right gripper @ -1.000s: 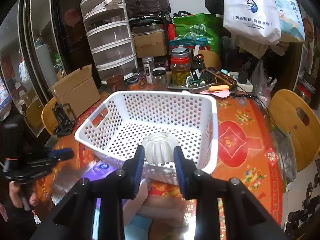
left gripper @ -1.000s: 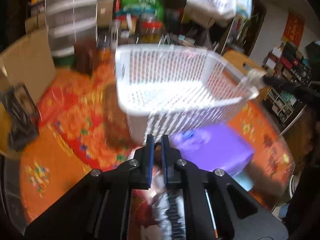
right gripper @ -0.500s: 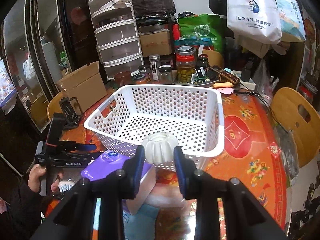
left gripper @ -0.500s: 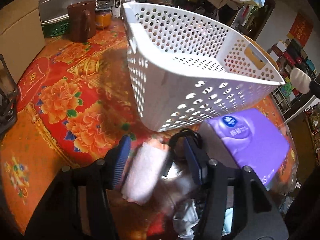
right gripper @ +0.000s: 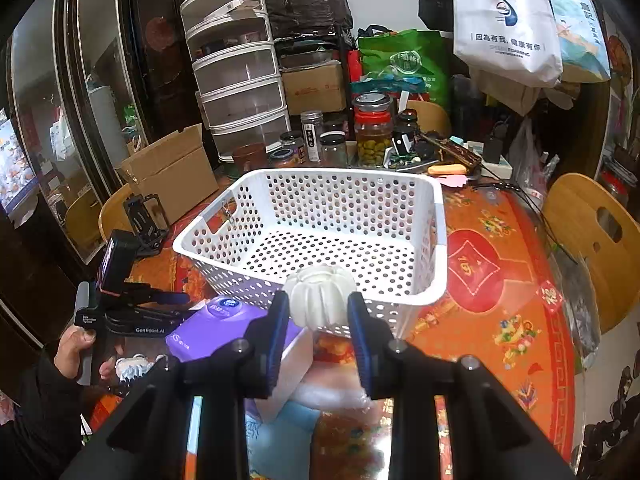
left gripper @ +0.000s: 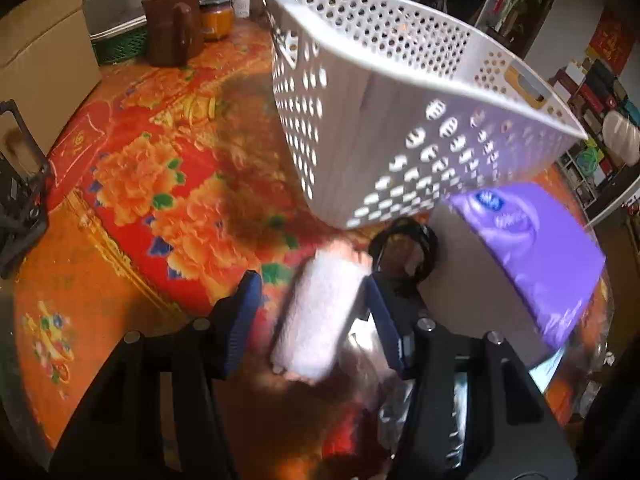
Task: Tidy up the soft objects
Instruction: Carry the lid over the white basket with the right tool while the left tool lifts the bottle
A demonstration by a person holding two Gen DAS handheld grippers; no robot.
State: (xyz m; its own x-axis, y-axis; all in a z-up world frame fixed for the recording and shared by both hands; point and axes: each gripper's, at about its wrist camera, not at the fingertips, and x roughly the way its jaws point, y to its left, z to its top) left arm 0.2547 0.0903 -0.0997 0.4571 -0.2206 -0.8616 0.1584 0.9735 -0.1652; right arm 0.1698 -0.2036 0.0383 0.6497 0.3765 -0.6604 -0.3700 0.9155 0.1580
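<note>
A white perforated basket stands on the flowered tablecloth. In the right wrist view my right gripper is shut on a white ribbed pumpkin-shaped soft toy, held just before the basket's near rim. In the left wrist view my left gripper is open and low over the cloth beside the basket's wall. A white fluffy roll lies between its blue pads, with a gap on the left side. The toy also shows at the far right there.
A purple tissue pack lies against the basket's near side, with a black ring beside it. A brown mug, jars, drawers and a cardboard box crowd the far edge. A wooden chair stands at the right.
My left gripper has dropped from above the basket to the cloth beside it, and its jaws have gone from shut to open around the white roll. The right gripper keeps its hold.
</note>
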